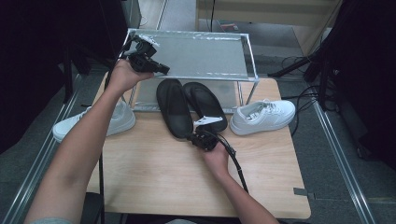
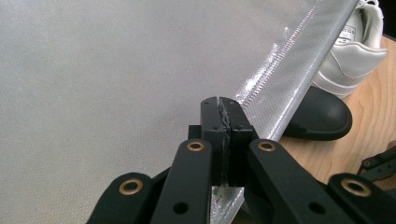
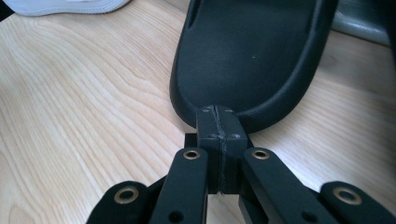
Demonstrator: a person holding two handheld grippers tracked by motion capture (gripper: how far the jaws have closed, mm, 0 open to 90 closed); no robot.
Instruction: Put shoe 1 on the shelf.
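The black slipper (image 1: 173, 107) I am working on lies sole-down on the bench (image 1: 154, 172), its toe tucked under the lower level of the shoe rack (image 1: 196, 53) and its heel pointing back toward me, touching its twin (image 1: 205, 105) along the inner edge. My right claw (image 1: 201, 136) sits right at that heel; in the right gripper view the jaws read as pressed together with the tips against the slipper's (image 3: 247, 56) heel rim, and I cannot see any rim pinched between them, so I judge it closed at the edge and not gripping. My left claw (image 1: 152, 63) is up at the near left corner of the rack's top shelf, jaws also together, and the left gripper view puts the tips against the shiny front edge of the shelf (image 2: 280, 79), apparently steadying it, though whether any fabric is caught between them I cannot make out. As I judge it, the shoes are being put onto the rack, and little of that is done: both slippers are only partly under it, the top shelf is bare, and the two white sneakers, one at the left (image 1: 116, 119) and one at the right (image 1: 264, 114), stand on the bench beside the rack's legs. The slippers' toes are hidden under the shelf, my left forearm covers part of the left sneaker, and the surroundings of the bench are too dark to read.
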